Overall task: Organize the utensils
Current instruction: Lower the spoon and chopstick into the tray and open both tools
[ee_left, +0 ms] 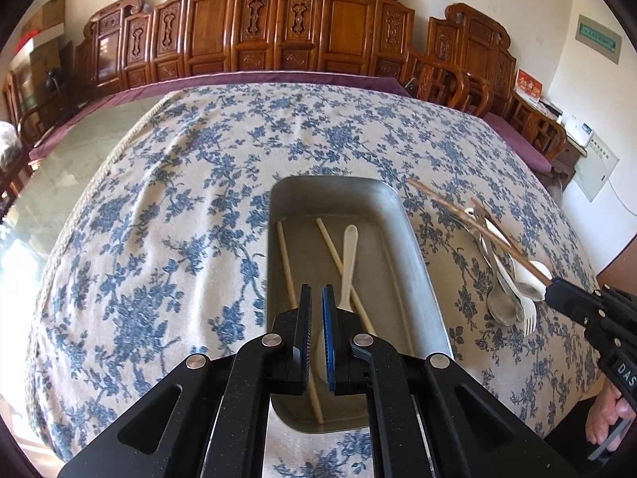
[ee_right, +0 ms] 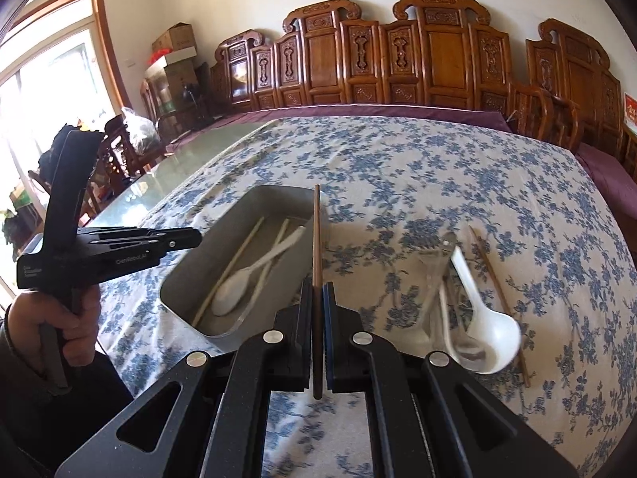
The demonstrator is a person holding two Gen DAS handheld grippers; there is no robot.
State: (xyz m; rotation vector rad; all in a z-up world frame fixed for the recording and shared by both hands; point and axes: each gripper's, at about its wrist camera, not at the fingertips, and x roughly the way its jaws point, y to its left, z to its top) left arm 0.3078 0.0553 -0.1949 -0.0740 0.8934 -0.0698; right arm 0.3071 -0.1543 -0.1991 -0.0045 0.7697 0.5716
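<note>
Each view looked forward along its own gripper's two jaws and downward onto the floral tablecloth (ee_left: pixel 167 207), with the carved wooden bench backs (ee_left: pixel 278 28) along the far wall beyond.

The left wrist camera sat close above the metal tray (ee_left: pixel 402 239), which lay directly beneath and ahead of the left gripper (ee_left: pixel 316 290). The right gripper (ee_left: pixel 551 285) entered to the right of those jaws.

The right wrist camera stood further right. The tray (ee_right: pixel 187 279) lay ahead and left of the right gripper (ee_right: pixel 317 286), the left gripper (ee_right: pixel 197 237) further left, and the loose utensils (ee_right: pixel 473 306) near on the right.

Both views shared the tray, the loose utensils (ee_left: pixel 505 279), the cloth and the bench backs.
</note>
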